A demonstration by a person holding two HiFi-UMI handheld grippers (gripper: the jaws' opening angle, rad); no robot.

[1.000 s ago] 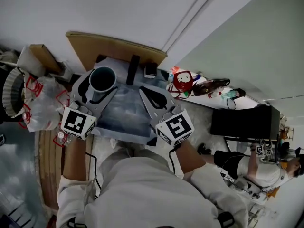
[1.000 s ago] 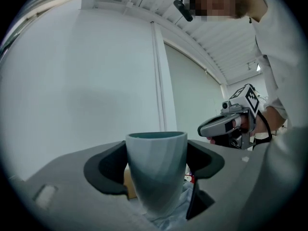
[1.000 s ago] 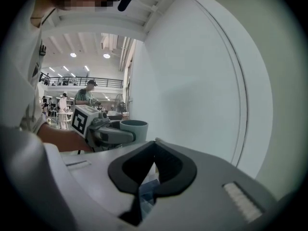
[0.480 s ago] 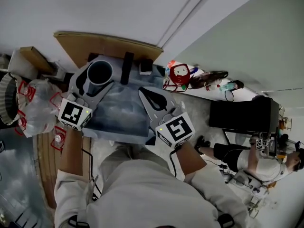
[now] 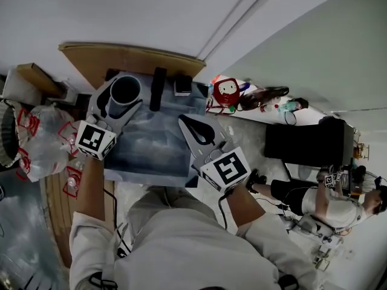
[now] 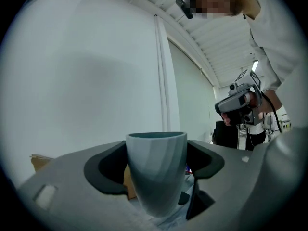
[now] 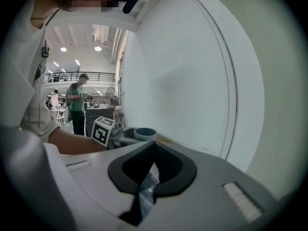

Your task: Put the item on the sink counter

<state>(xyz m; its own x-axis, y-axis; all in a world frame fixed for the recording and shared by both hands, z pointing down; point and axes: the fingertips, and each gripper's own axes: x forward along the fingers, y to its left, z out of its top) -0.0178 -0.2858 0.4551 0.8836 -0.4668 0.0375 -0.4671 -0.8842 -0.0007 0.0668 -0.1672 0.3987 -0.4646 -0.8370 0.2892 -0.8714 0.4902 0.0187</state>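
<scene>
The steel sink (image 5: 148, 147) is the biggest thing here, sunk into the counter in front of the person. Its bottom looks glossy and creased, like film, though I can't say for sure. To its left slumps a clear plastic bag (image 5: 39, 144) with red print, and what it holds is too blurred to tell.

The grey-blue cup (image 5: 125, 91) stands upright with its mouth up and a dark inside. The left gripper (image 5: 123, 100) clamps it from both sides, pads pressed on its wall. It hangs over the sink's back left corner, and I can't tell whether it touches anything below. The right gripper (image 5: 183, 121) is over the right side of the sink, its jaws closed tip to tip with nothing between them.

Compared with a second ago, the cup has sunk lower over that same corner and looks smaller from above, with the grip unchanged. The right gripper has barely shifted.

A wooden board (image 5: 130, 56) lies along the back against the white wall (image 5: 121, 11), with a black bar-shaped fitting (image 5: 158, 88) at the sink's rear edge. To the right sit a red-and-white item (image 5: 227, 92) among some bottles, then a black box (image 5: 305, 145). Beyond it another person (image 5: 314, 204) is also handling grippers.
</scene>
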